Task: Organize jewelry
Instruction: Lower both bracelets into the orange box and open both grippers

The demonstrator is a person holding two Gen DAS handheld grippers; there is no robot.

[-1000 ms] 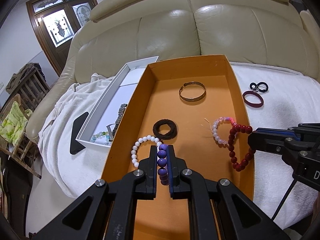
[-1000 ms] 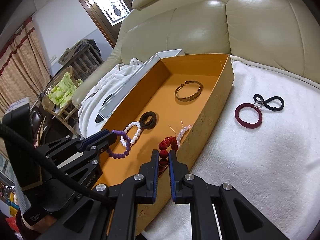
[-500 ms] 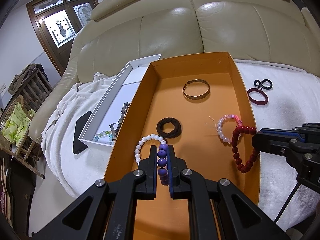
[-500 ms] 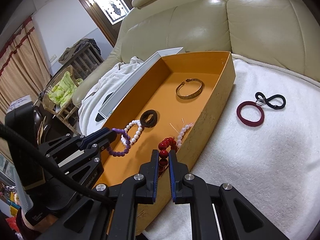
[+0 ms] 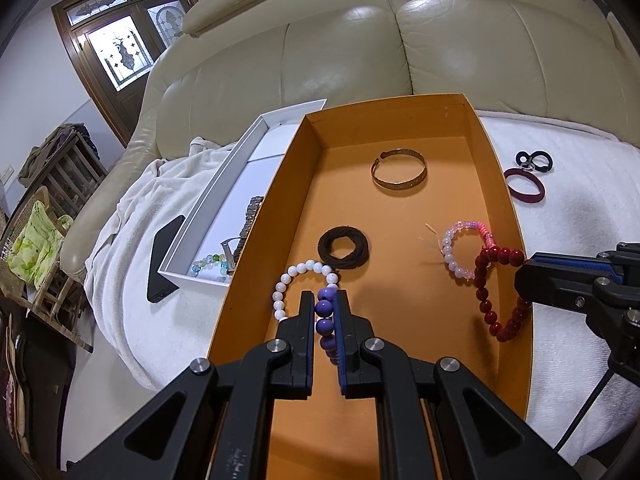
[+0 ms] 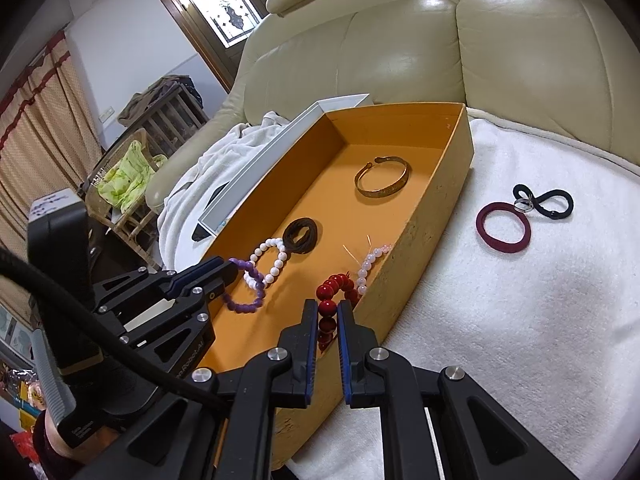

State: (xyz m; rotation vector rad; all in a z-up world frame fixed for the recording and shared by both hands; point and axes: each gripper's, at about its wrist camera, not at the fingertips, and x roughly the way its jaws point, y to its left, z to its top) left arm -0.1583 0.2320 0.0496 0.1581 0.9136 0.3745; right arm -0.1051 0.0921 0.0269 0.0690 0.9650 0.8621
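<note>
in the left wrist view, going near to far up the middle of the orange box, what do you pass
purple bead bracelet in the left gripper → white bead bracelet → dark brown hair tie → gold bangle → box's far wall

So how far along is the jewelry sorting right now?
Roughly midway. Already in the orange box: gold bangle, brown hair tie, white bead bracelet, pink bead bracelet. In hand: the left gripper pinches the purple bead bracelet, the right gripper the red bead bracelet, both over the box. Left outside on the towel: maroon hair tie and black hair tie.
</note>
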